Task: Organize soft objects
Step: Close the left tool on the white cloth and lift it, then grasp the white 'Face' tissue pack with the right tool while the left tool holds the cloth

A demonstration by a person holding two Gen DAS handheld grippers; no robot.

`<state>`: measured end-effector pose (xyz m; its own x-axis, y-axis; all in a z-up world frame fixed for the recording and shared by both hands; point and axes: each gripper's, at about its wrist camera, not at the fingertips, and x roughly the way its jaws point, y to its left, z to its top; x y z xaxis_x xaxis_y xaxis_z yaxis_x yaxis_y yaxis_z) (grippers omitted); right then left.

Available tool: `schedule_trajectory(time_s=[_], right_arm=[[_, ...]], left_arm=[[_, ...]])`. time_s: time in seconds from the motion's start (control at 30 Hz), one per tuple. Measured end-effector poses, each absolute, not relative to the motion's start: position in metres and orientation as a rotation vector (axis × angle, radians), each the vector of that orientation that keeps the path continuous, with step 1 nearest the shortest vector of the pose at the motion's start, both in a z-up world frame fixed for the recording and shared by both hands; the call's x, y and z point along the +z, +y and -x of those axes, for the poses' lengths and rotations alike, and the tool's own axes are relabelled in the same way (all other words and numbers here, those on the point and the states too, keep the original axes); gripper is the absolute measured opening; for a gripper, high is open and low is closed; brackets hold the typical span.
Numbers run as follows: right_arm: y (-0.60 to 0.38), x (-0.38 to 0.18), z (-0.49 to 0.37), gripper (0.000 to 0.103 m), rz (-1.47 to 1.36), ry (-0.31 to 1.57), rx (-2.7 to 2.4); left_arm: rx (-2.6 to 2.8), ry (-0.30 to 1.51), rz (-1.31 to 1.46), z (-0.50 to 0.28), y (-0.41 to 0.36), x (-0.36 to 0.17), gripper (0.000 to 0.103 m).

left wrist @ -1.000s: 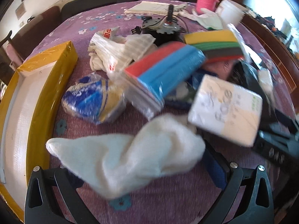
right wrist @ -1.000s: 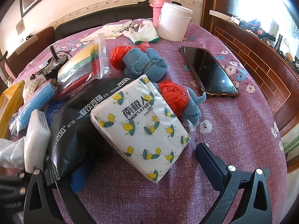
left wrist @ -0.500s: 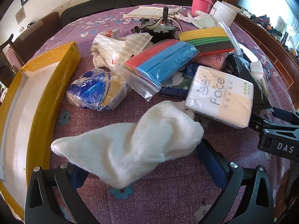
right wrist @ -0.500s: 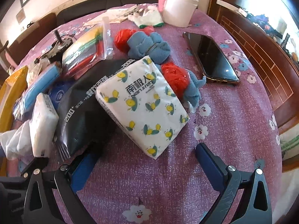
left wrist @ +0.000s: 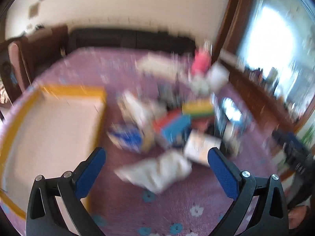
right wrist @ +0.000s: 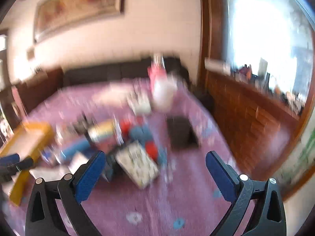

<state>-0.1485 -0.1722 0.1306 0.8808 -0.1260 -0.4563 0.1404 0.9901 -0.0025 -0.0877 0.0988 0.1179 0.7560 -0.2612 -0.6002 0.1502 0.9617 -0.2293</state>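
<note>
Both views are motion-blurred. A white cloth point(left wrist: 157, 174) lies on the purple tablecloth beyond my open left gripper point(left wrist: 156, 169), which holds nothing. Behind the cloth sits a heap of soft goods: a white tissue pack point(left wrist: 200, 147), a red and blue sponge pack point(left wrist: 171, 125), a yellow and green sponge pack point(left wrist: 197, 109) and a blue wrapped bundle point(left wrist: 128, 137). My right gripper point(right wrist: 155, 169) is open and empty, raised above the table short of a patterned tissue pack point(right wrist: 137, 165). Blue and red cloth balls point(right wrist: 143, 135) lie behind that pack.
A yellow-rimmed tray point(left wrist: 49, 125) lies at the left, also seen as the tray point(right wrist: 29, 139). A dark phone point(right wrist: 182, 134), a white tub point(right wrist: 163, 96) and a pink bottle point(left wrist: 200, 63) stand farther back. Wooden panelling point(right wrist: 252, 118) runs along the right.
Both grippers have pulled back and up from the pile, so the objects look smaller and farther. The white cloth now lies on the table, clear of the left fingers.
</note>
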Motion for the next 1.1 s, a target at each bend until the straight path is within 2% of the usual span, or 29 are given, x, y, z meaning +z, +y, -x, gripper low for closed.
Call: schedule_trajectory(time_s=[0.07, 0.13, 0.2, 0.4, 0.53, 0.73, 0.8, 0.87, 0.93, 1.0, 1.03, 1.07, 1.1], right_arm=[[-0.174, 0.131, 0.136, 0.103, -0.042, 0.503, -0.082], [-0.174, 0.118, 0.109, 0.103, -0.051, 0.631, -0.083], [-0.178, 0.100, 0.099, 0.102, -0.106, 0.662, -0.084], [-0.196, 0.046, 0.082, 0.102, -0.253, 0.699, -0.106], [-0.209, 0.040, 0.088, 0.102, -0.309, 0.690, -0.100], [-0.208, 0.040, 0.090, 0.102, -0.317, 0.676, -0.103], [-0.203, 0.041, 0.090, 0.102, -0.295, 0.669, -0.097], [-0.199, 0.042, 0.090, 0.102, -0.273, 0.664, -0.095], [-0.196, 0.042, 0.089, 0.102, -0.255, 0.667, -0.095], [-0.194, 0.042, 0.089, 0.102, -0.245, 0.671, -0.095], [-0.194, 0.042, 0.089, 0.102, -0.244, 0.671, -0.097], [-0.195, 0.042, 0.089, 0.102, -0.246, 0.671, -0.099], [-0.195, 0.041, 0.089, 0.102, -0.247, 0.672, -0.101]], left_arm=[[-0.177, 0.644, 0.186, 0.090, 0.120, 0.129, 0.103], [-0.130, 0.707, 0.182, 0.085, 0.138, 0.126, 0.103], [-0.139, 0.754, 0.178, 0.085, 0.143, 0.115, 0.103], [-0.289, 0.818, 0.006, 0.091, 0.087, 0.081, 0.100], [-0.318, 0.859, -0.059, 0.072, 0.055, 0.060, 0.096], [-0.335, 0.928, -0.155, 0.051, 0.021, 0.025, 0.073], [-0.348, 0.955, -0.156, 0.051, 0.017, 0.017, 0.061], [-0.367, 0.959, -0.124, 0.054, 0.017, 0.017, 0.039], [-0.370, 0.961, -0.099, 0.058, 0.020, 0.020, 0.028], [-0.359, 0.951, -0.076, 0.062, 0.024, 0.022, 0.028], [-0.350, 0.951, -0.064, 0.063, 0.027, 0.021, 0.032], [-0.346, 0.952, -0.055, 0.063, 0.027, 0.020, 0.040], [-0.338, 0.954, -0.051, 0.061, 0.028, 0.018, 0.045]])
